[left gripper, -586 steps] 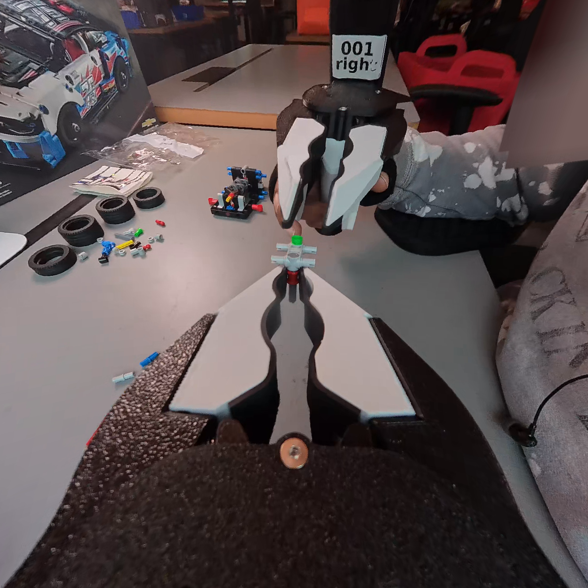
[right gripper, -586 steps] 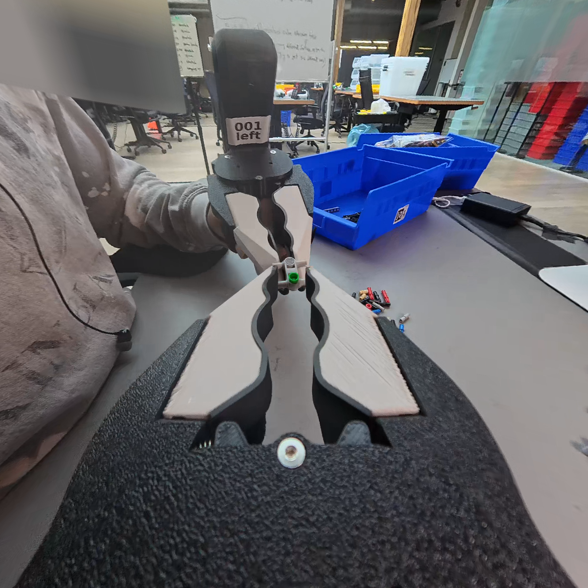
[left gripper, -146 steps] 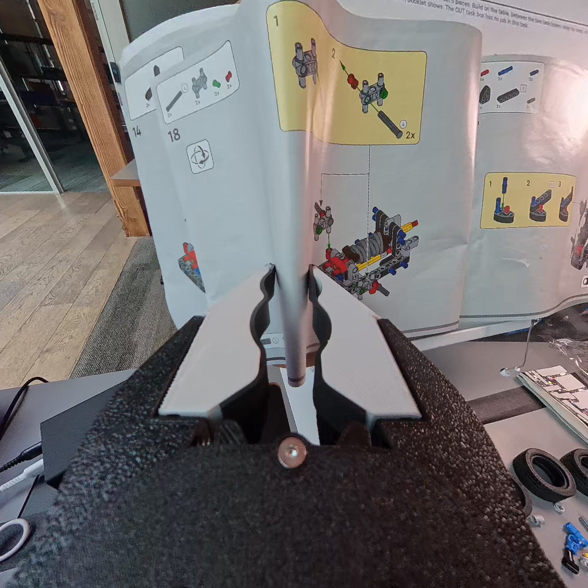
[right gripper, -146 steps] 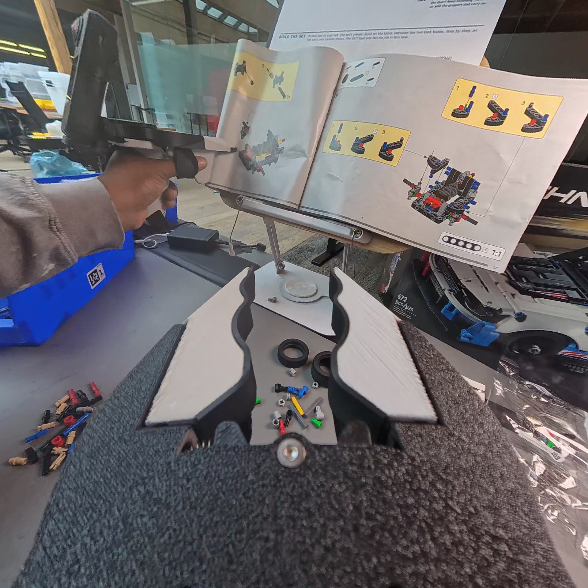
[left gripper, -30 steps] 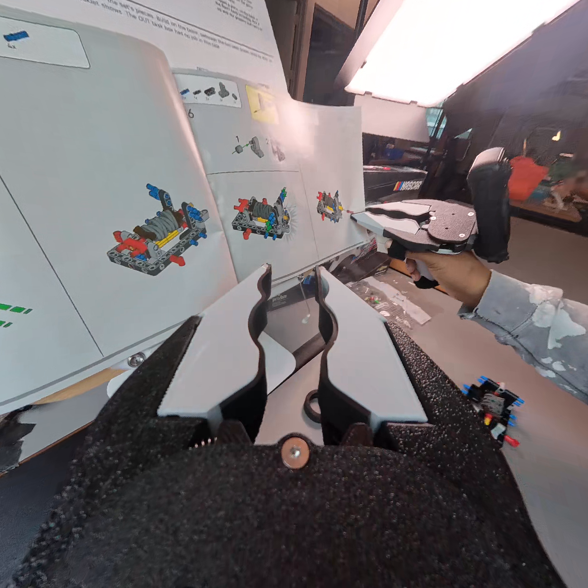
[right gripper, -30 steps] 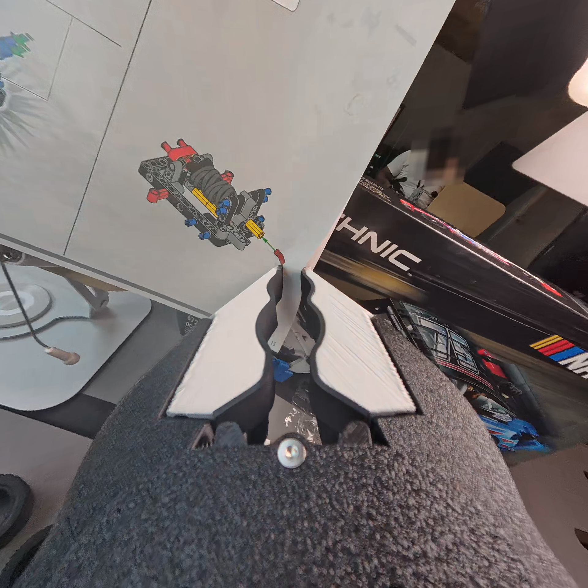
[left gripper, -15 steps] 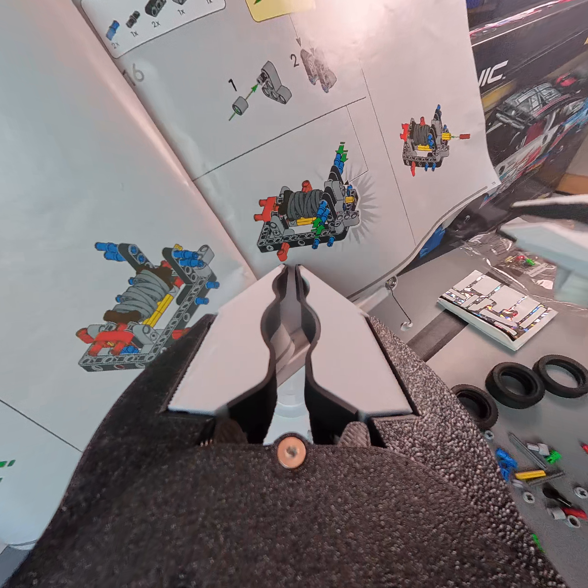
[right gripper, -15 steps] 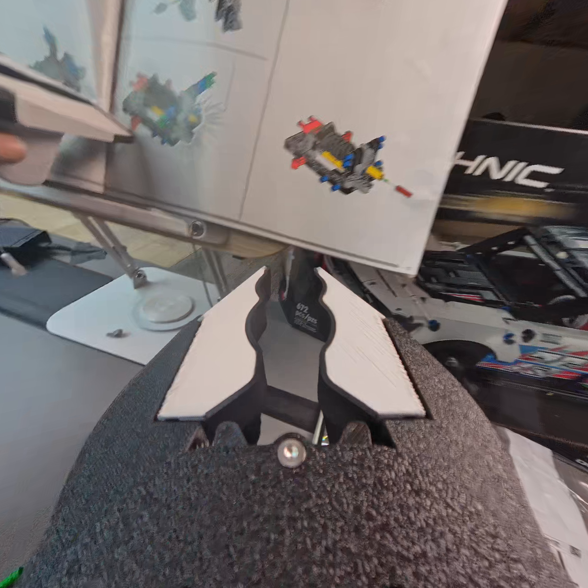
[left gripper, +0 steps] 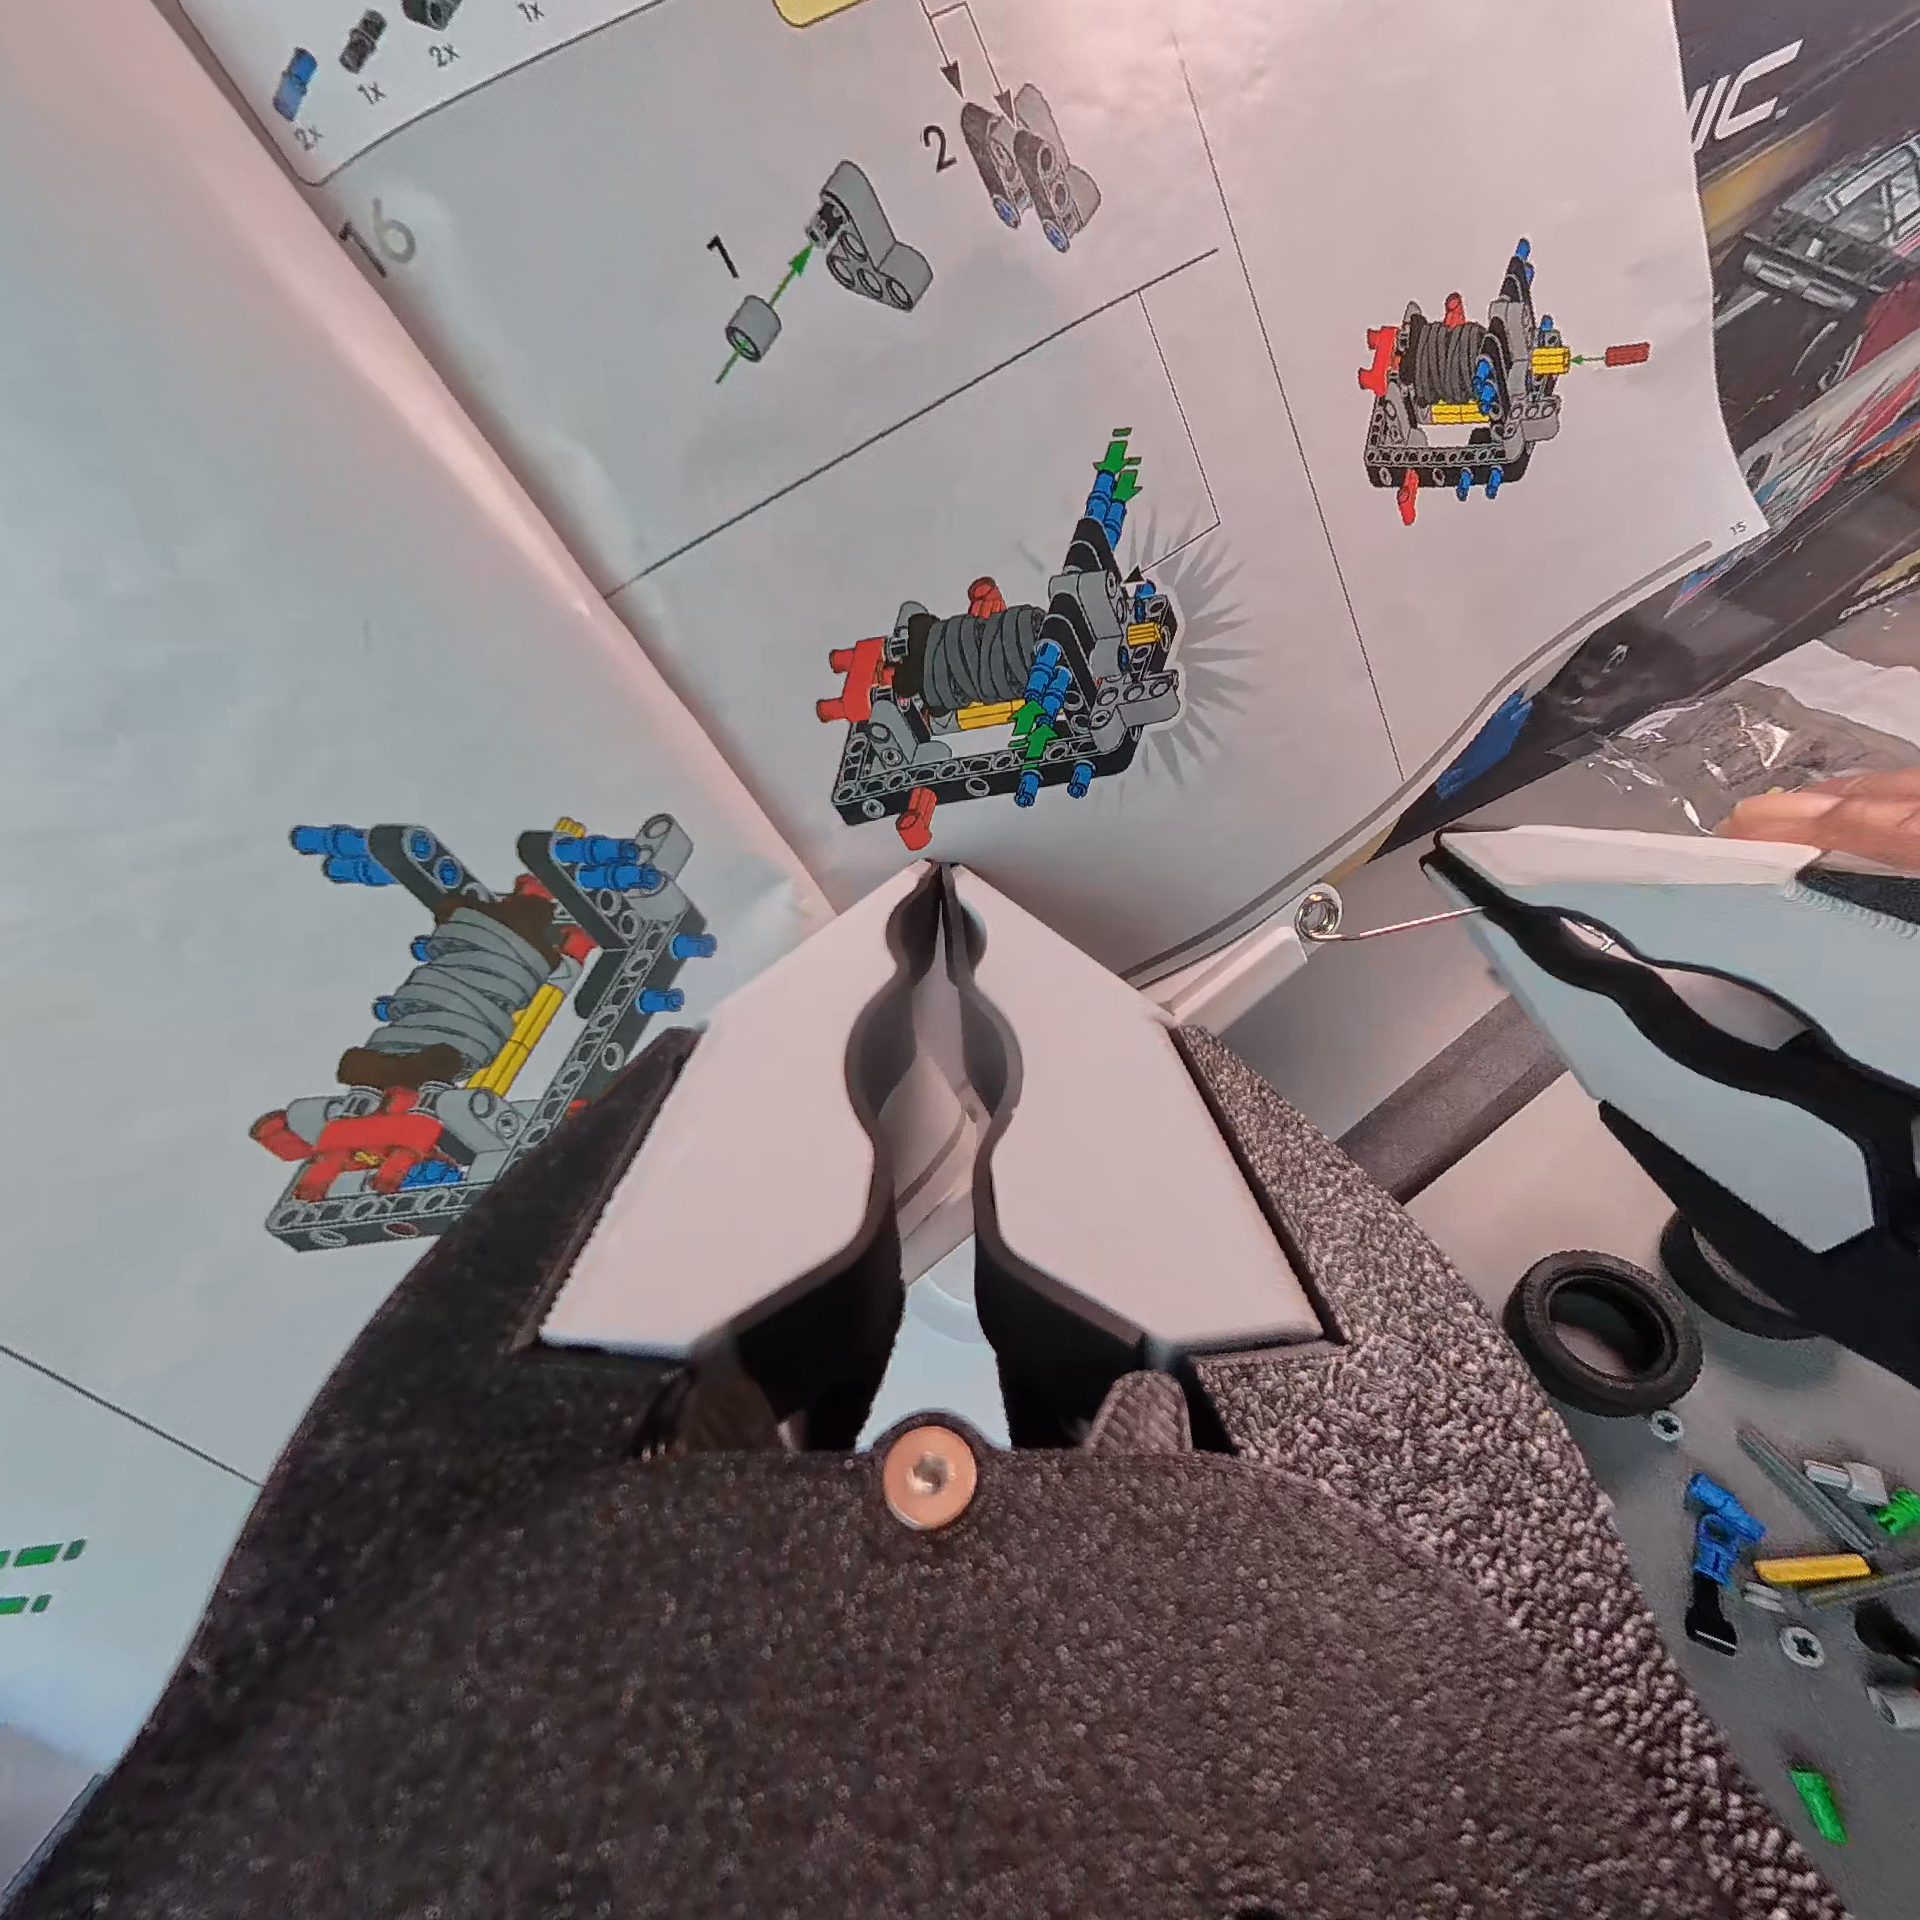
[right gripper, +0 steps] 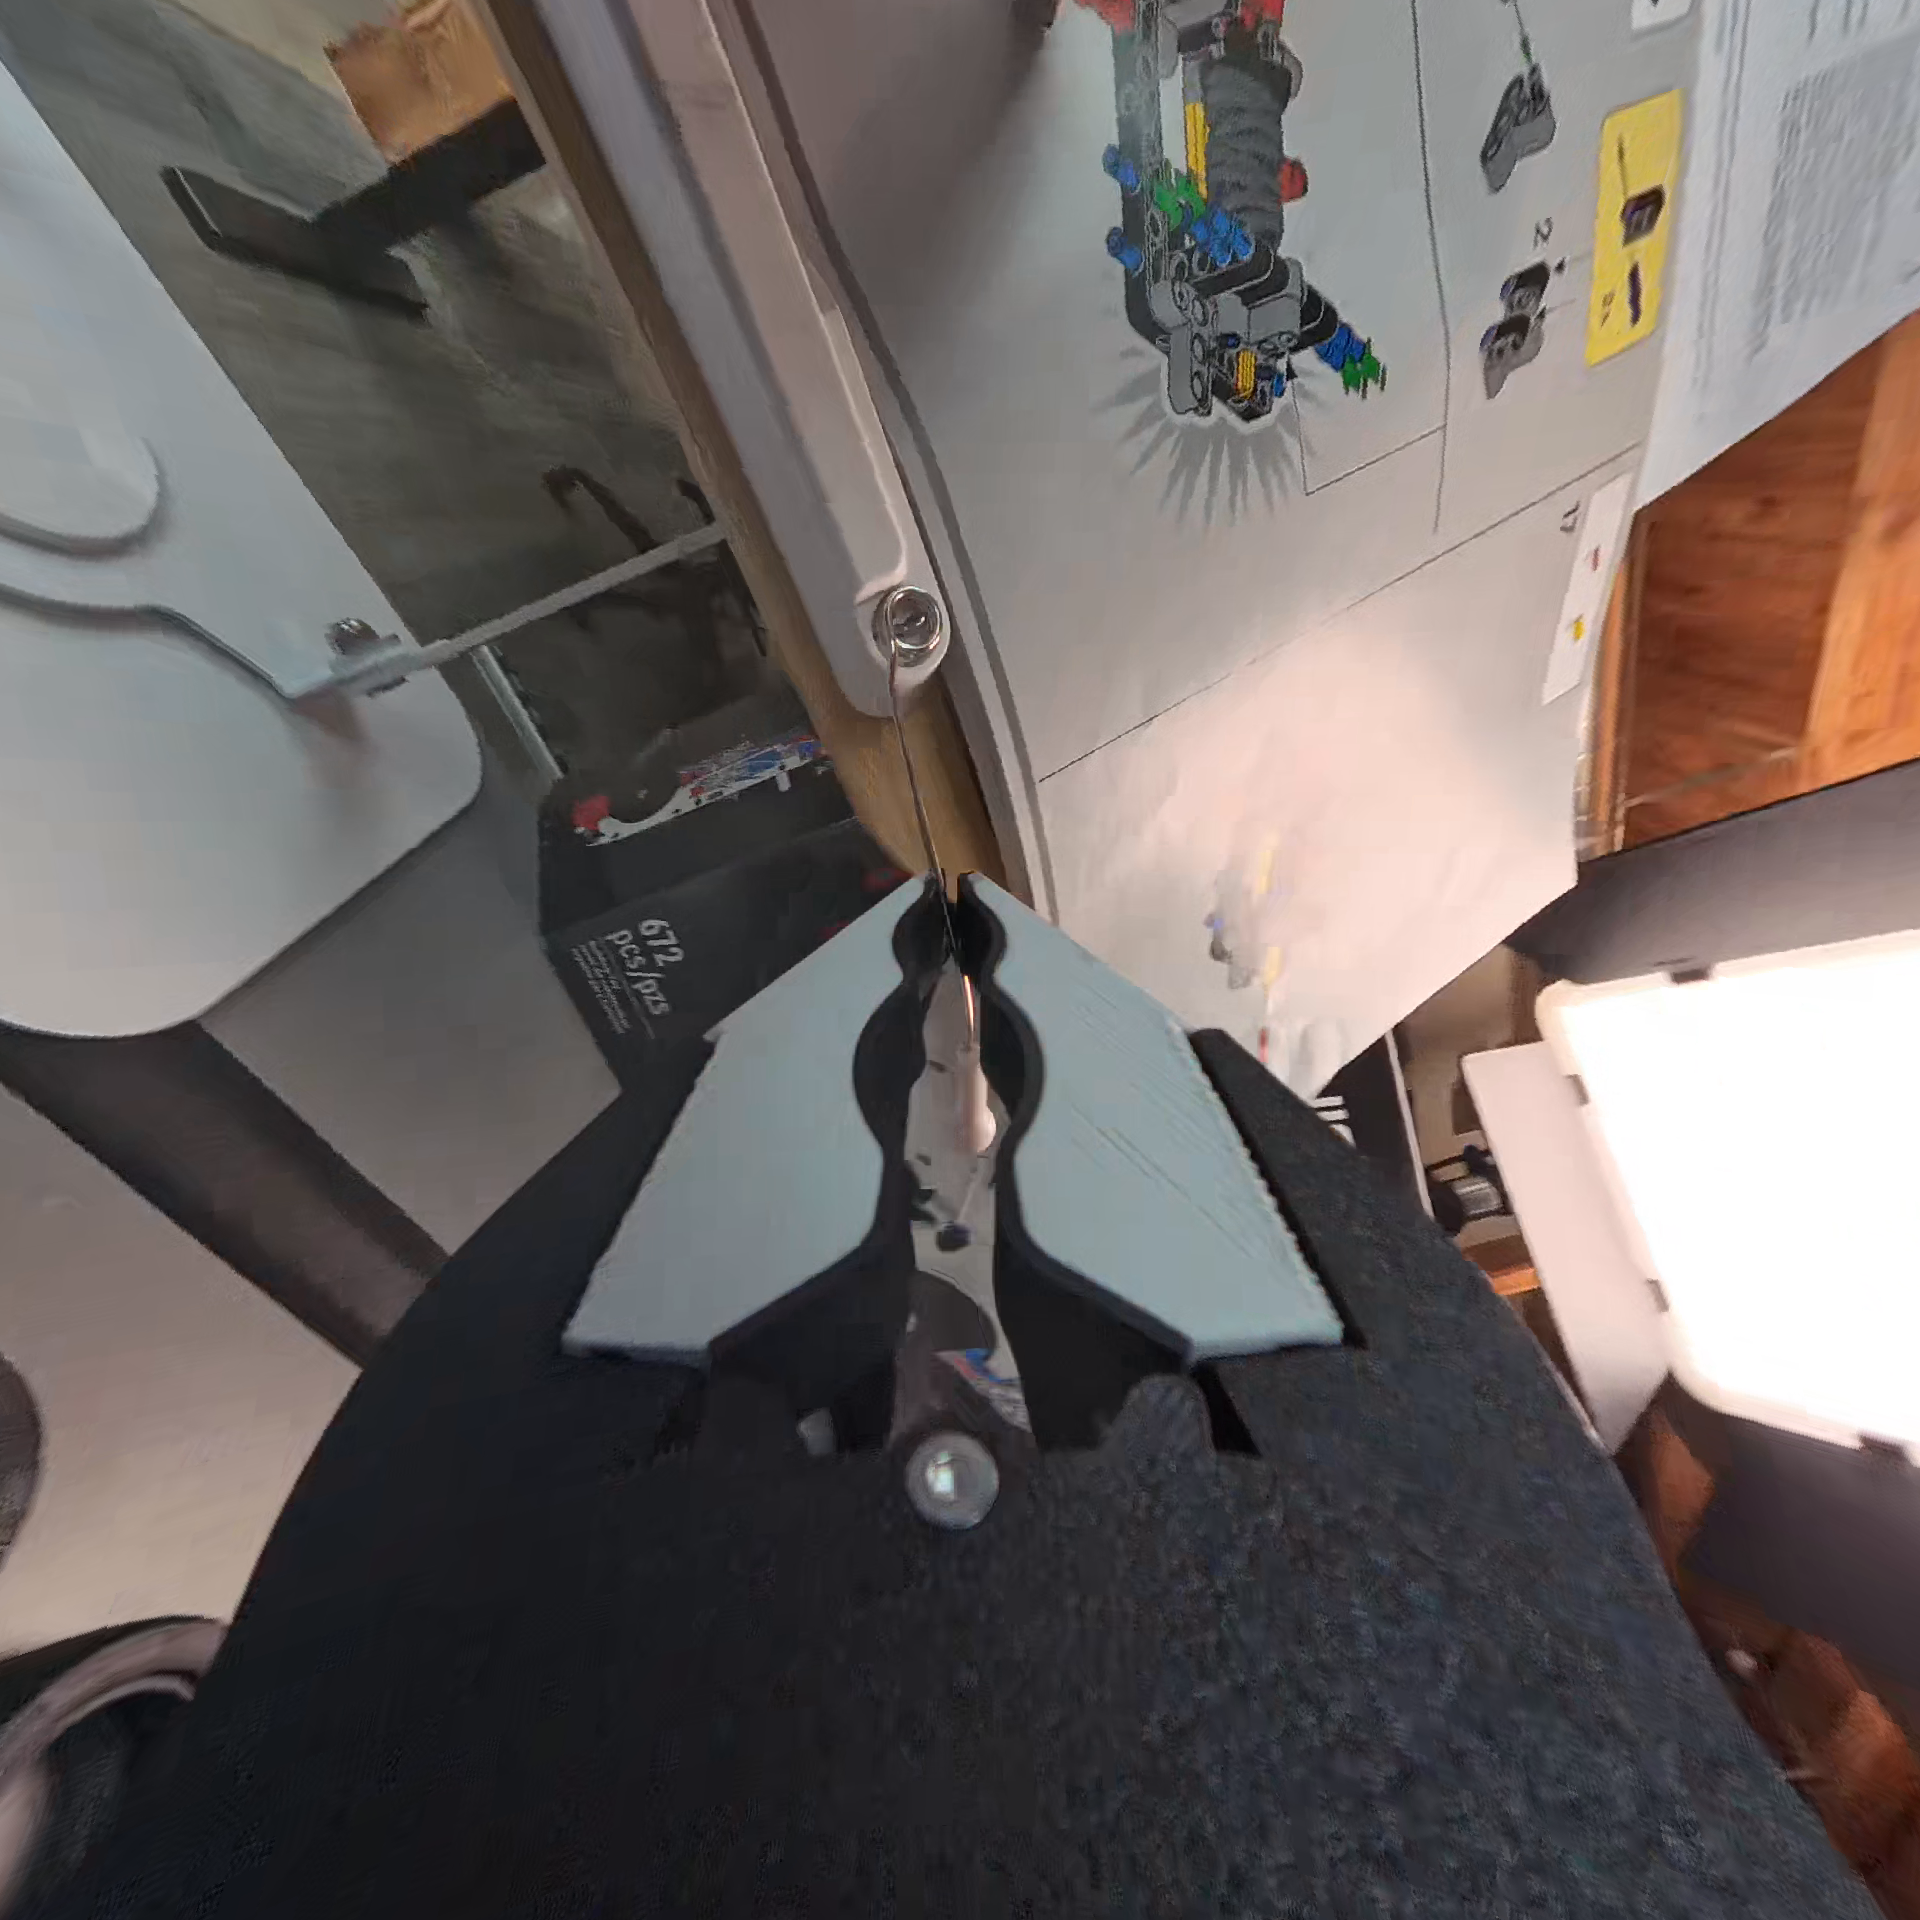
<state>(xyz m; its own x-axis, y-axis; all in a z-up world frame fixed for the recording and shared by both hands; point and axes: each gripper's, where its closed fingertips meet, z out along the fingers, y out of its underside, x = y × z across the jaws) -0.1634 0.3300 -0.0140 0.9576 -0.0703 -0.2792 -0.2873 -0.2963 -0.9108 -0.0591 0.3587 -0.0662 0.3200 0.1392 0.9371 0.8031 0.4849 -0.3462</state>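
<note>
An open instruction booklet (left gripper: 935,468) stands on a book stand, and it also shows in the right wrist view (right gripper: 1247,520). My left gripper (left gripper: 940,878) is shut, its tips touching the lower part of the right-hand page just under a drawing of the model. My right gripper (right gripper: 948,888) is shut on the stand's thin wire page holder (right gripper: 920,769), which hangs from a pivot on the stand's ledge (right gripper: 790,436). The wire's white tip lies between the fingers. In the left wrist view the right gripper (left gripper: 1455,873) grips the wire (left gripper: 1392,920) at the booklet's lower right corner.
Black tyres (left gripper: 1605,1330) and several small loose parts (left gripper: 1808,1538) lie on the grey table at the right. The dark car box (left gripper: 1818,260) stands behind the booklet, and it also shows below the ledge (right gripper: 644,966). The stand's white base plate (right gripper: 208,831) is at the left. The grippers' ends are close to 12 cm from one another.
My left gripper has closed and pushed up to the page. My right gripper has swung in, rolled over and closed on the wire page holder; a second ago it held the page edge.
</note>
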